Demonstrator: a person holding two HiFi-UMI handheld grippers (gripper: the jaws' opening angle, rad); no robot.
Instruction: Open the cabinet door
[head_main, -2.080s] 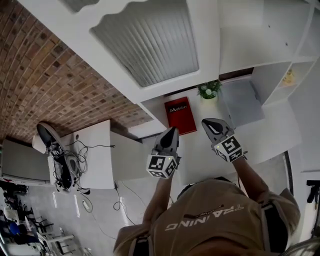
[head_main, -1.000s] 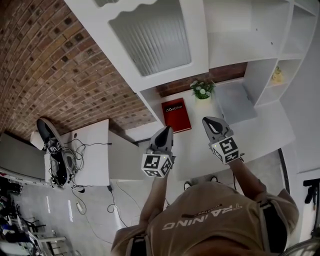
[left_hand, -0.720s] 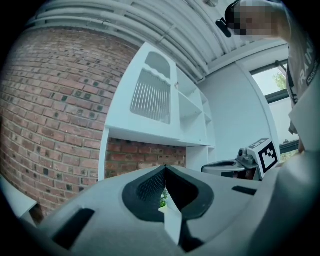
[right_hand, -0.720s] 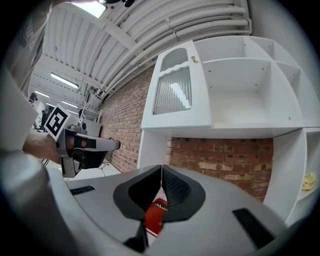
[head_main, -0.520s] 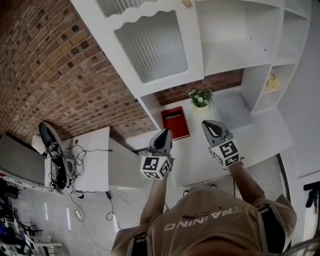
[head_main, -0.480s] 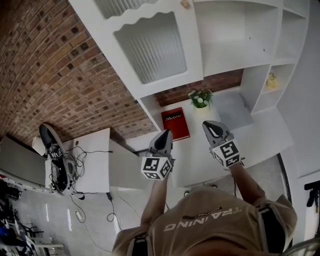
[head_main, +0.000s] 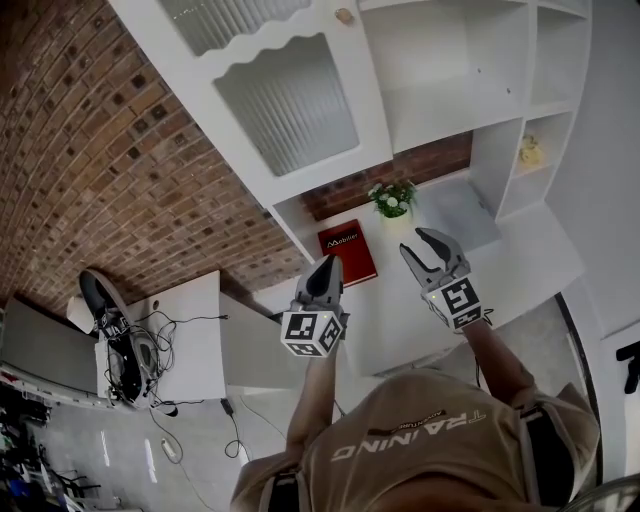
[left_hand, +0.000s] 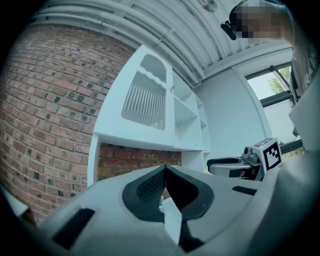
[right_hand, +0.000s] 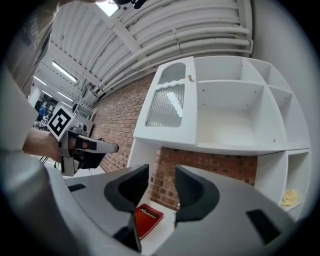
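- Now, the left hand-held gripper (head_main: 328, 264) has its jaws pressed together, with nothing caught in them.
- The right hand-held gripper (head_main: 420, 242) has its jaws apart; they have just been opening, and nothing sits between them.
- The cabinet door (head_main: 285, 105), white with a ribbed panel, is shut, its small knob (head_main: 344, 16) at the edge beside the open shelves.
- Both grippers hover well below the door, over the white tabletop (head_main: 520, 265), which carries a red book (head_main: 347, 250) and a potted plant (head_main: 392, 198).

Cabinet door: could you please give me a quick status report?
Left tool shut, empty. Right tool just opened, nothing between jaws. Cabinet door closed, knob untouched. Nothing in the way.
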